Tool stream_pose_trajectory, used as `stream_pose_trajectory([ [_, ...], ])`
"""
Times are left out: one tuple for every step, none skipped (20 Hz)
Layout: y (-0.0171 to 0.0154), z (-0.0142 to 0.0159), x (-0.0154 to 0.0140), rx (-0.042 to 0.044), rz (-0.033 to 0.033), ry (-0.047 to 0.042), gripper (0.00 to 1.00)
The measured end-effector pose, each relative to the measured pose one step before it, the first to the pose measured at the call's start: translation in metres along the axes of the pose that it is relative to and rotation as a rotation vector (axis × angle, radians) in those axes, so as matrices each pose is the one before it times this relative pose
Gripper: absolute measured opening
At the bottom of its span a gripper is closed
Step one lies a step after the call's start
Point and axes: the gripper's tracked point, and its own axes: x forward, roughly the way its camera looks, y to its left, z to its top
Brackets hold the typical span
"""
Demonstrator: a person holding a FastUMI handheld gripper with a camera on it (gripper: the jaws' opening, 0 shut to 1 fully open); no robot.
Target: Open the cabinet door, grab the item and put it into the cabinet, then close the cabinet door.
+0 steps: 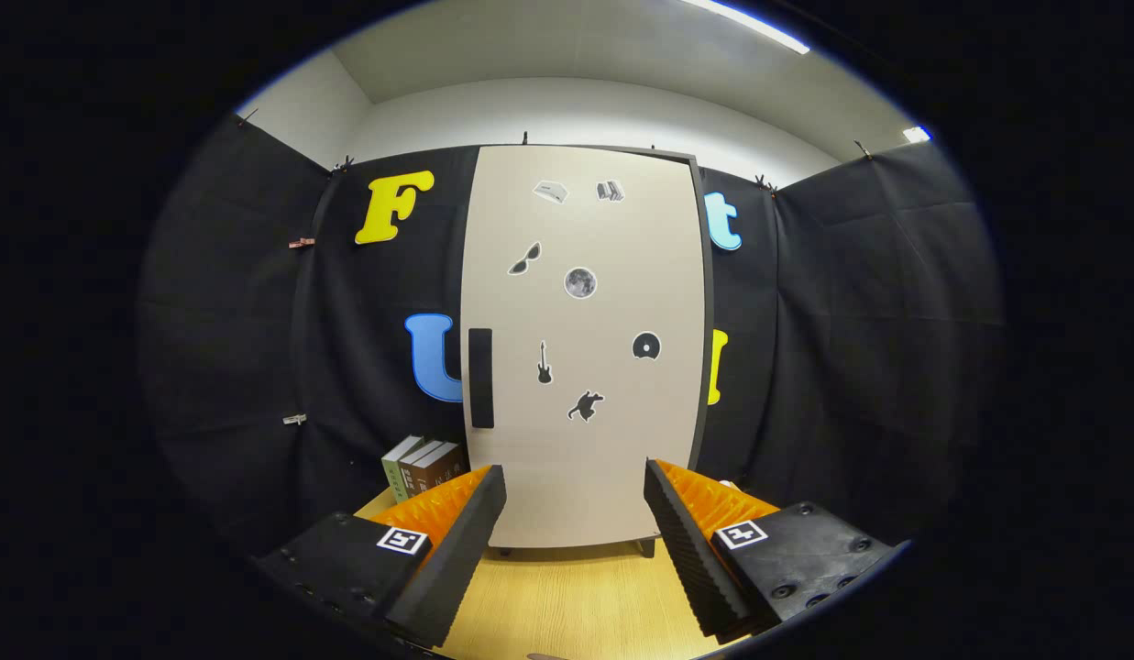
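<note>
The cabinet door (pixel 580 348) fills the centre of the frame, shut, pale and upright on short feet, scattered with small stickers (pixel 580 282). The wooden table (pixel 567 605) lies beneath it, in the lower middle. The gripper (pixel 576 490) sits at the bottom with its fingers spread wide, holding nothing, the door just beyond them. A dark vertical handle (pixel 480 378) runs along the door's left edge. Lower left of the cabinet, upright books (pixel 423 466) stand beside it.
</note>
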Motion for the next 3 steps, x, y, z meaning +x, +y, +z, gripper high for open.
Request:
stream_pose_trajectory([
  [0.00001,-0.00022,0.00055,0.00226,0.00067,-0.0005,0.98],
  [-0.0002,0.00032,0.00029,0.00719,0.0021,-0.00286,0.98],
  [-0.00028,0.00106,0.00066,0.00795,0.00127,-0.00407,0.98],
])
